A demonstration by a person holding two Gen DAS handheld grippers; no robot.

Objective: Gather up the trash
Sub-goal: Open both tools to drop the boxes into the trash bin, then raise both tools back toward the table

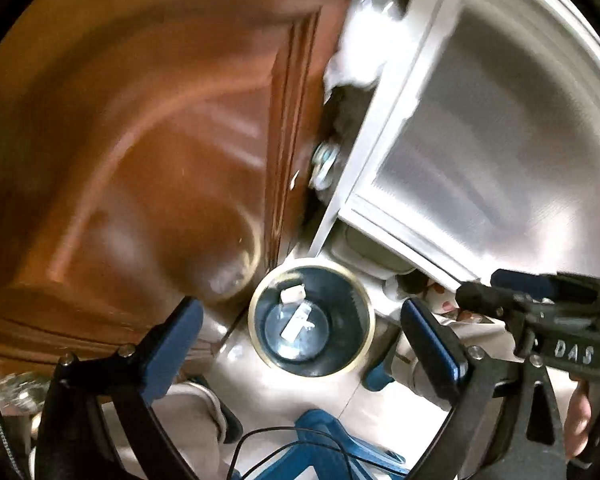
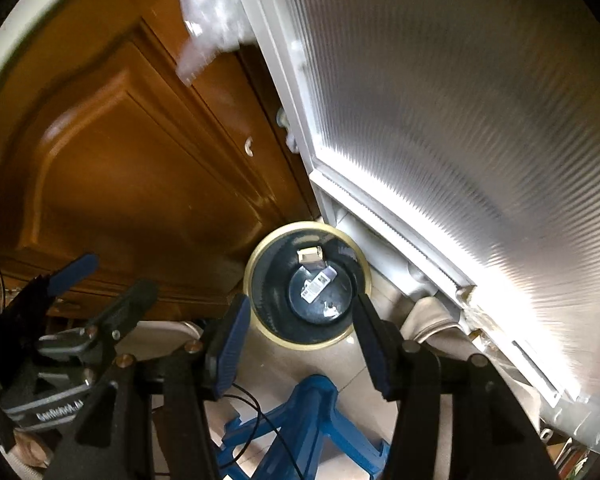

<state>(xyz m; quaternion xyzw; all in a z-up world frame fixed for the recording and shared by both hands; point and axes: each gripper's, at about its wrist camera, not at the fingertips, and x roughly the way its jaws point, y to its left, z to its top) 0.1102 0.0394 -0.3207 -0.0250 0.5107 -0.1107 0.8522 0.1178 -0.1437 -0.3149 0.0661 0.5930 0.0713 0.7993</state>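
**Trash in the bin, both grippers empty above it**

Trash [image 2: 316, 280] — white scraps — lies on the bottom of the round bin [image 2: 260, 276] on the floor, straight below. Left gripper [image 1: 300, 344] gapes wide, right gripper [image 2: 296, 340] half open; neither holds anything.

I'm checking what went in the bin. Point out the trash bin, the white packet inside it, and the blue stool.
trash bin [image 2: 260, 330]: right wrist view, on its pale front rim.
white packet [image 2: 316, 286]: right wrist view, on its printed label.
blue stool [image 2: 314, 408]: right wrist view, on its top.
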